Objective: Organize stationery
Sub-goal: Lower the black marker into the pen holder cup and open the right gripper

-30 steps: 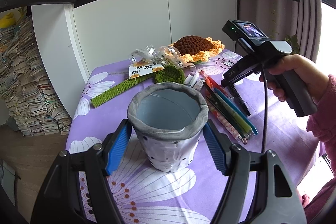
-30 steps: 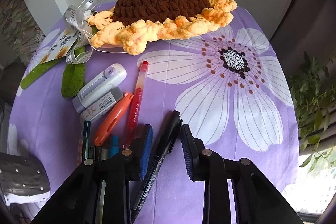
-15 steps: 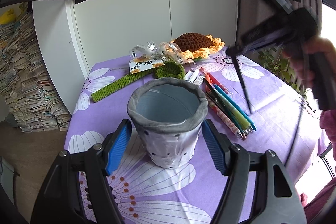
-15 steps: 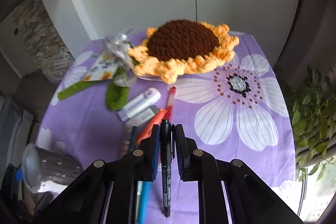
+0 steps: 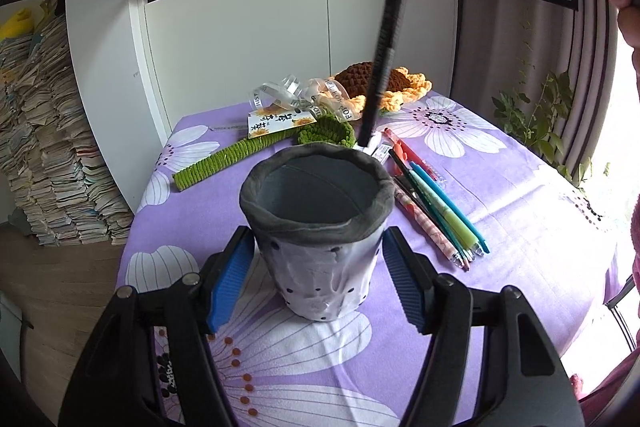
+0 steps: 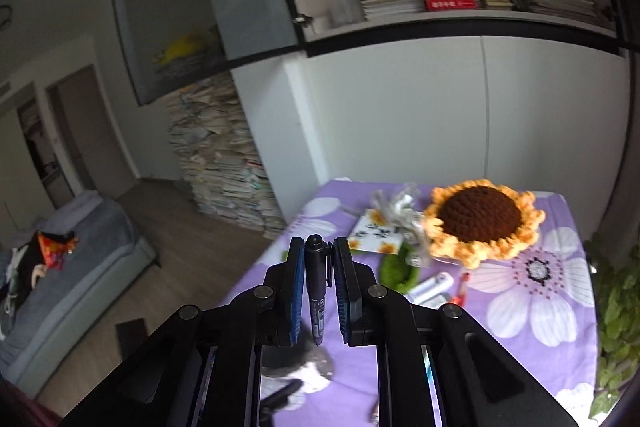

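Observation:
A grey fabric pen cup (image 5: 318, 227) with dark dots stands on the purple flowered table. My left gripper (image 5: 318, 279) is open, its blue pads either side of the cup's lower body. My right gripper (image 6: 316, 267) is shut on a black marker (image 6: 317, 291) and holds it high, hanging tip down. In the left wrist view the marker (image 5: 386, 31) hangs with its tip just behind the cup's far rim. Several pens (image 5: 436, 205) lie in a row right of the cup.
A crocheted sunflower (image 5: 384, 83) with green stem (image 5: 240, 155), ribbon and a card (image 5: 276, 121) lie at the table's far side. A correction tape and eraser (image 6: 434, 287) lie near the pens. A potted plant (image 5: 536, 111) stands at the right, paper stacks (image 5: 48, 163) at the left.
My right gripper shut on the black marker on the table, lifted it and carried it left and up, over the cup. The left gripper and the cup stayed put.

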Motion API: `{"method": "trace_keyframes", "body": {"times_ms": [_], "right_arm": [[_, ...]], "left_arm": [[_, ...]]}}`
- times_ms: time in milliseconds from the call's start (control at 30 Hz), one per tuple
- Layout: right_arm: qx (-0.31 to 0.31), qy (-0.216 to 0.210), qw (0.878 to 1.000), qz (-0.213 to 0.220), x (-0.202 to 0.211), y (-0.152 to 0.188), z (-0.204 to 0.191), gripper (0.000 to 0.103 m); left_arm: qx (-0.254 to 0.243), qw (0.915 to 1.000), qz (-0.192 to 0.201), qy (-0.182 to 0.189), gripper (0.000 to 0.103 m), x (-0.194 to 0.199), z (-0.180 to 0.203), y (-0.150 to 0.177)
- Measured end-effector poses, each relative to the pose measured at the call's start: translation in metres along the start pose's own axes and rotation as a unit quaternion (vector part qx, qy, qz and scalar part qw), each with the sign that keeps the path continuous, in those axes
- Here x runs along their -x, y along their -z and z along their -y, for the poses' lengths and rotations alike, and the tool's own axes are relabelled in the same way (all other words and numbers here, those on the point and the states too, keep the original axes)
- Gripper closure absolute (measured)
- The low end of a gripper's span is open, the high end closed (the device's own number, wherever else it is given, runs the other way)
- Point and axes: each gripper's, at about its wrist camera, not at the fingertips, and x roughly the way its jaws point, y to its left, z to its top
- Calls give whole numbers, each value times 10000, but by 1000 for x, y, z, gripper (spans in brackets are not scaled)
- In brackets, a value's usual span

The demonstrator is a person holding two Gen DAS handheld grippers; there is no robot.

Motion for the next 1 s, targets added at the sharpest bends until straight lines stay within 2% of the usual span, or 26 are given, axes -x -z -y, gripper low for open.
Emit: {"method": "trace_keyframes", "body": {"times_ms": [133, 300, 567, 667, 767, 1000], "right_arm": [[117, -151, 9998, 112, 1, 1, -8, 88], [201, -250, 9995, -40, -7, 6, -12, 88], [238, -310, 9949, -927, -47, 40, -10, 88], [211, -303, 9931, -1109, -53, 50, -9, 88], [208, -280, 9923, -1189, -54, 55, -8, 88], [17, -199, 9939, -1080, -41, 55, 2, 88]], "left_arm": [[-43, 10000, 19, -13, 38, 1, 1, 1], [-44, 10000, 11, -12, 38, 1, 0, 1], [-48, 10000, 12, -18, 38, 2, 0, 2], [-47, 10000, 13, -19, 38, 2, 0, 2], [-39, 10000, 6, -14, 38, 2, 0, 2], [-50, 10000, -11, -35, 38, 3, 0, 3]]}}
